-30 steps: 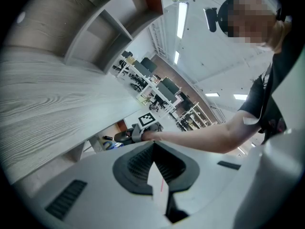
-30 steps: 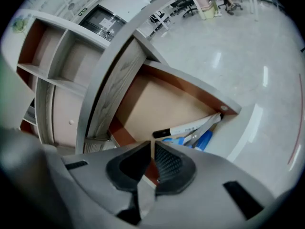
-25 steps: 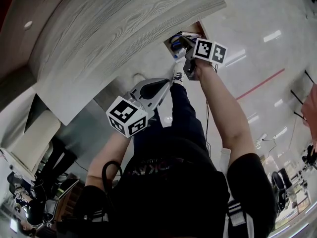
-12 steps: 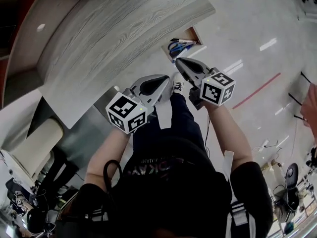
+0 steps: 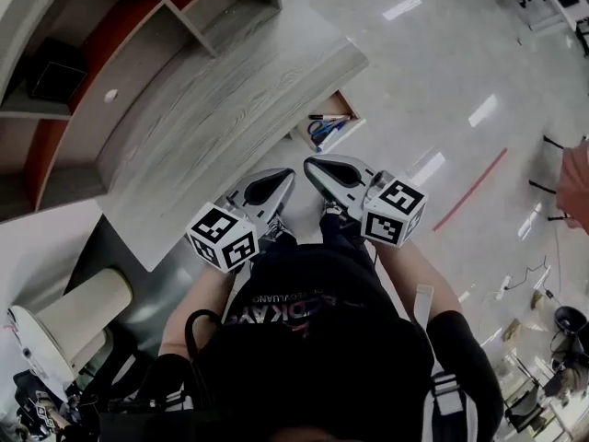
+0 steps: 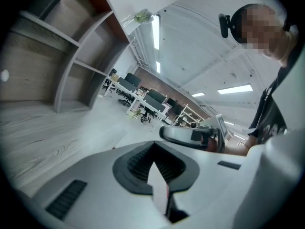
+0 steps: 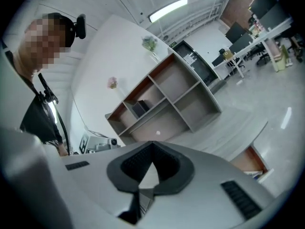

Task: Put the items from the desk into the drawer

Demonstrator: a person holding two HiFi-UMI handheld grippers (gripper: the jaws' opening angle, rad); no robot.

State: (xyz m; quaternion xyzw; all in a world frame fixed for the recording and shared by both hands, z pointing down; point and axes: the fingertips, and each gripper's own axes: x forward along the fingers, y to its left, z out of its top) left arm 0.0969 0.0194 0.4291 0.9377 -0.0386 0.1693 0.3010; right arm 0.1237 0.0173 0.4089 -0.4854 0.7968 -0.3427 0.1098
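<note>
Fingers (image 6: pixel 133 165) of the left gripper (image 6: pixel 154 151) shut, ribbed pad against ribbed pad. Same on the right gripper (image 7: pixel 151 157): fingers (image 7: pixel 129 166) closed together. Both held side by side in front of the person's dark shirt (image 5: pixel 304 339), tips near each other but apart, pointing toward the tabletop (image 5: pixel 230 109), with a marker cube (image 5: pixel 221 238) at the rear of each.

Beyond the tips, curved grey wood-grain tabletop, with an open shelf unit (image 5: pixel 175 7) along its far edge and a dark box (image 5: pixel 55 76) in one compartment.

Open drawer (image 5: pixel 343 106) below the tabletop's right-hand corner, well apart from both grippers. Inside it, a dark pen (image 5: pixel 327 116) along the far side. Just beside that, what looks like blue-handled scissors (image 5: pixel 322 132), too small to be sure.

Glossy white floor (image 5: pixel 414 81) all round, crossed by a red line (image 5: pixel 471 190) off to the right. Rows of office desks (image 6: pixel 143 99) far back in the left gripper view.
</note>
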